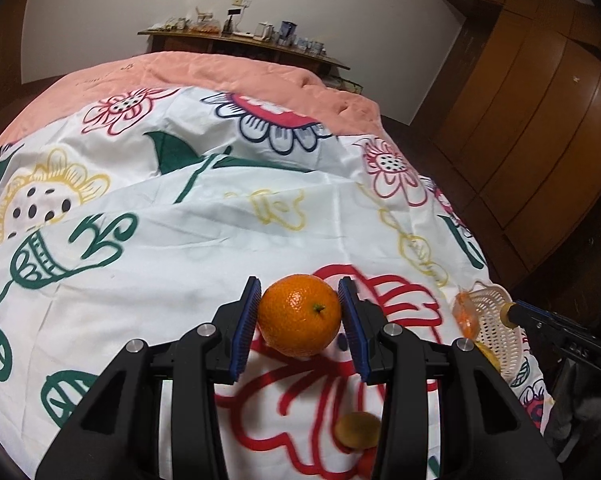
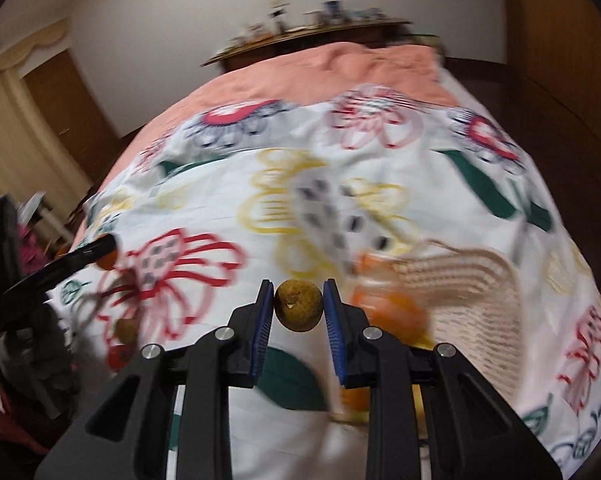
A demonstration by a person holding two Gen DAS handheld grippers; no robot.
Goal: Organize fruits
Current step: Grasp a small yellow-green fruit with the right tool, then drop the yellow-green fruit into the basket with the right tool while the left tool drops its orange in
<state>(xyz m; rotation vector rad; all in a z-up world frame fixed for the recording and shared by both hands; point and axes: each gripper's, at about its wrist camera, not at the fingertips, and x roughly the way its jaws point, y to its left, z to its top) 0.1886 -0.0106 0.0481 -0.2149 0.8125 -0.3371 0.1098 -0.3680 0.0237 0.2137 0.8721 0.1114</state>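
Note:
My left gripper (image 1: 299,312) is shut on an orange (image 1: 299,315) and holds it above the flowered bedsheet (image 1: 220,216). My right gripper (image 2: 298,306) is shut on a small brown-green round fruit (image 2: 298,306); it shows at the right edge of the left wrist view (image 1: 510,314), beside a cream plastic basket (image 1: 494,326). The basket (image 2: 460,296) lies tilted just right of my right gripper, with orange fruit (image 2: 388,312) at its mouth. Another small brown fruit (image 1: 358,430) and something red (image 1: 366,462) lie on the sheet below my left gripper.
The bed has a peach quilt (image 1: 220,72) at its far end and a wooden headboard shelf (image 1: 240,38) with clutter. A wooden wardrobe (image 1: 532,120) stands to the right. The left gripper shows at the left of the right wrist view (image 2: 60,268).

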